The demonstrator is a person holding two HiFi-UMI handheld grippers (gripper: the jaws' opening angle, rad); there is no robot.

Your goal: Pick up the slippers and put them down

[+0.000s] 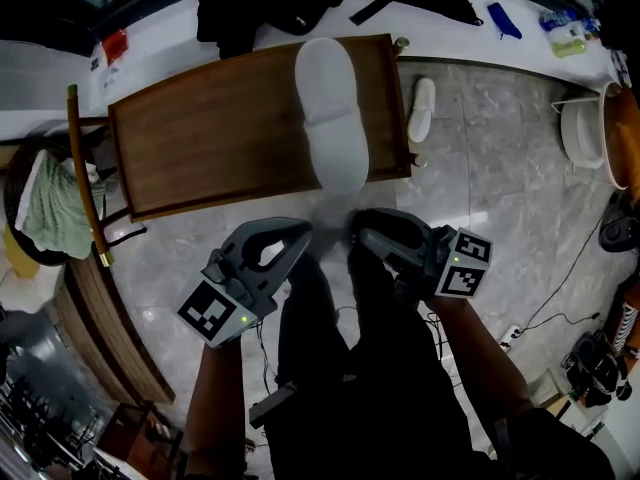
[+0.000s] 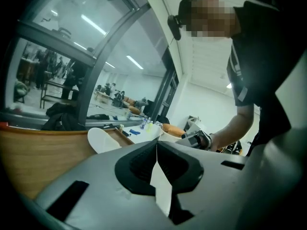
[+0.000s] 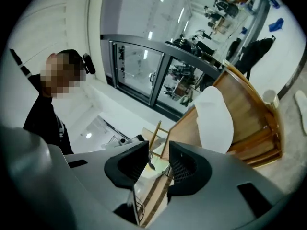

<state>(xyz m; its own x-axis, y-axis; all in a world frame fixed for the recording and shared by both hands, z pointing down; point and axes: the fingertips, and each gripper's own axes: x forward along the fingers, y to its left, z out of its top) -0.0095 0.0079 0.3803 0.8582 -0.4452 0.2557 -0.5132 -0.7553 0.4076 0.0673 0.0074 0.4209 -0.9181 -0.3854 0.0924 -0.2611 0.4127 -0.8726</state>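
1. Slippers lie apart: one white slipper (image 1: 330,108) rests flat on the wooden table (image 1: 200,138), ahead of both grippers and well clear of them. The second slipper (image 1: 422,108) lies on the floor (image 1: 500,188) just beside the table's right edge, ahead and to the right of the right gripper (image 1: 358,230).
2. The left gripper (image 1: 298,231) has its jaws pressed together at the tips with nothing between them. It hangs low in front of the person's legs.
3. The right gripper's jaws stand moderately apart, and its own view shows only the table and the slipper far beyond the gap, so it holds nothing.
4. Judged from this, neither slipper is in a grip and the step in hand is the approach to a pick-up, not a carry or a set-down.
5. The next move probably calls for taking the right gripper forward to one slipper, most likely at its near edge. The jaws would have to straddle the thin, soft rim before closing.
6. A flat slipper offers little to pinch, so the jaws may need to come in low along the surface.
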